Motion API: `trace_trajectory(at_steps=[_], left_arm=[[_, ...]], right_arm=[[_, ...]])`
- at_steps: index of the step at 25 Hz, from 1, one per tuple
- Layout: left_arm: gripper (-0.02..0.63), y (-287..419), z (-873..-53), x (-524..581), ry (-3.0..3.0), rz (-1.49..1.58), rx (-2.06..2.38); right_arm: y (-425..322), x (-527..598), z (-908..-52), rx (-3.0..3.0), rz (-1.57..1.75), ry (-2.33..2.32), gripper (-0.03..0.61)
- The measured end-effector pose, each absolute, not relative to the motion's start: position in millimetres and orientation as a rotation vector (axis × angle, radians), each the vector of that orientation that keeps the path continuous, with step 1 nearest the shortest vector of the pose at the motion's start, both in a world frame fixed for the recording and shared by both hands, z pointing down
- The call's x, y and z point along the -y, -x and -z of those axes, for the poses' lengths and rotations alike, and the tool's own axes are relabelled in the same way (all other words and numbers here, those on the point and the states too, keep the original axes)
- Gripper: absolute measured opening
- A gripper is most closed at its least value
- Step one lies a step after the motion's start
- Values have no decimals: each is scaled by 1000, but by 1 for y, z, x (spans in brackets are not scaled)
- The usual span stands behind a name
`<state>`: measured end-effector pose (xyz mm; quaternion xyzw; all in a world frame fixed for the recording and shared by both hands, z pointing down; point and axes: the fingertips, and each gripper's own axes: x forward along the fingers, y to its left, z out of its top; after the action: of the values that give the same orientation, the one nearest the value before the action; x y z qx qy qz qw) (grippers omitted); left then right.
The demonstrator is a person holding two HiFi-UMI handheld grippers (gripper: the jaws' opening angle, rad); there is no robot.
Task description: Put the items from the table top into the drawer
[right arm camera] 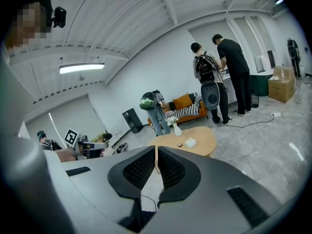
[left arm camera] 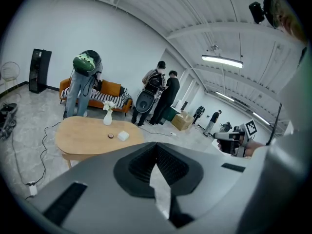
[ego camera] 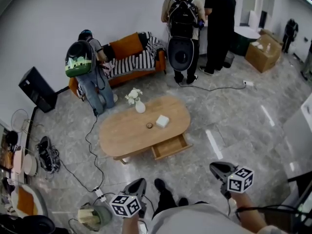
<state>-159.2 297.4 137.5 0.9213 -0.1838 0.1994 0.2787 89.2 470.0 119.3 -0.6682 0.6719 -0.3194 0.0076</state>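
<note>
An oval wooden table (ego camera: 122, 133) stands mid-room, several steps ahead of me. On it are a white vase of flowers (ego camera: 140, 106), a small round brown item (ego camera: 149, 126) and a white box (ego camera: 162, 121). The table's drawer (ego camera: 170, 146) is pulled open on my side. My left gripper (ego camera: 140, 181) and right gripper (ego camera: 214, 165) are held low in front of me, far short of the table. Both are shut with nothing between the jaws. The left gripper (left arm camera: 156, 145) points toward the table (left arm camera: 83, 138), and so does the right gripper (right arm camera: 156, 149), with the white box (right arm camera: 190, 143) beyond it.
A person with a green backpack (ego camera: 80, 60) stands by the orange sofa (ego camera: 131, 52) behind the table. Two people (ego camera: 195, 13) stand at the back. Cables (ego camera: 90, 160) and a power strip (ego camera: 100, 194) lie on the floor left of my path. A black speaker (ego camera: 38, 89) stands far left.
</note>
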Motion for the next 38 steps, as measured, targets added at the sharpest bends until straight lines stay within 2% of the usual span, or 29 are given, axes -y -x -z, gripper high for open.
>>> trace_trajectory(at_steps=[24,38], left_arm=[[2,129,-169,-135,-2456,-646,401],[2,110,-182,-95,-2473,-728,271]], right_arm=[[-95,-282,-129,-2085,1051,2109,41],[-83,-194,-137,-2133,1069,2102,41]])
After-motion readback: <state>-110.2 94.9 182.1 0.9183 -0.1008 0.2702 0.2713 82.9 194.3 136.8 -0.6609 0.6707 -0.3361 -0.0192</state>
